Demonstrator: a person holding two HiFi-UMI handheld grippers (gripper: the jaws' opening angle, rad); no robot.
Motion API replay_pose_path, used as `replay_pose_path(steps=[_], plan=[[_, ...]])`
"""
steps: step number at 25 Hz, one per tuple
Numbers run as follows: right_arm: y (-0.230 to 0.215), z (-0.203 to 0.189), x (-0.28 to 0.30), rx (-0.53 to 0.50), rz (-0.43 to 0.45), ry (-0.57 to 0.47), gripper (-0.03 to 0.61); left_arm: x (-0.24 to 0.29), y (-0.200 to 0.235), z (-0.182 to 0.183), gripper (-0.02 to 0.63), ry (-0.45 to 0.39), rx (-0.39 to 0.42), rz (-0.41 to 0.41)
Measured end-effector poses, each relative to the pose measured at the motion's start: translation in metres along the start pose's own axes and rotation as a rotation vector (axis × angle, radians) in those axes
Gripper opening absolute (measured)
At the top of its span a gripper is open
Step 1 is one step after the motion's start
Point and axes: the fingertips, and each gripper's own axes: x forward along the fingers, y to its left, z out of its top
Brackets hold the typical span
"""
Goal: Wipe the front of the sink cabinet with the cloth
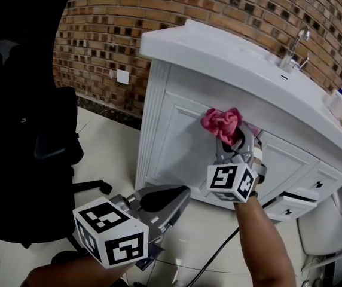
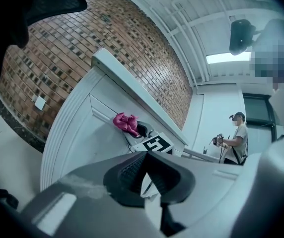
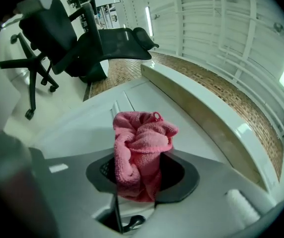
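My right gripper (image 1: 233, 141) is shut on a bunched pink cloth (image 1: 221, 123) and holds it up at the white sink cabinet's front (image 1: 174, 145), just under the countertop lip. In the right gripper view the cloth (image 3: 143, 140) sticks out between the dark pads (image 3: 179, 175) with the cabinet panel (image 3: 90, 123) right behind it. I cannot tell whether it touches the panel. My left gripper (image 1: 180, 195) hangs low at the left, off the cabinet, shut with nothing in it. Its view shows the cloth (image 2: 126, 123) and the cabinet (image 2: 77, 133) from further back.
A black office chair (image 1: 30, 130) stands at the left on the tiled floor. A faucet (image 1: 293, 48) and bottles (image 1: 340, 103) sit on the countertop (image 1: 219, 52). A drawer (image 1: 293, 202) stands open at lower right. A cable (image 1: 219, 253) crosses the floor. A person (image 2: 237, 138) stands far off.
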Motion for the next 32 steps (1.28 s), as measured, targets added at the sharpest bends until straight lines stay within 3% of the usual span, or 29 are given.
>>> replay_pose_path(steps=[12,32], plan=[[0.031,-0.018,0.004,0.034,0.018,-0.001,0.156,-0.002,0.011,-0.002,0.003,0.009,-0.025,0.025],[0.159,-0.092,-0.01,0.054,0.178,0.104,0.156,-0.014,0.041,0.007,0.003,-0.016,-0.037,0.099]])
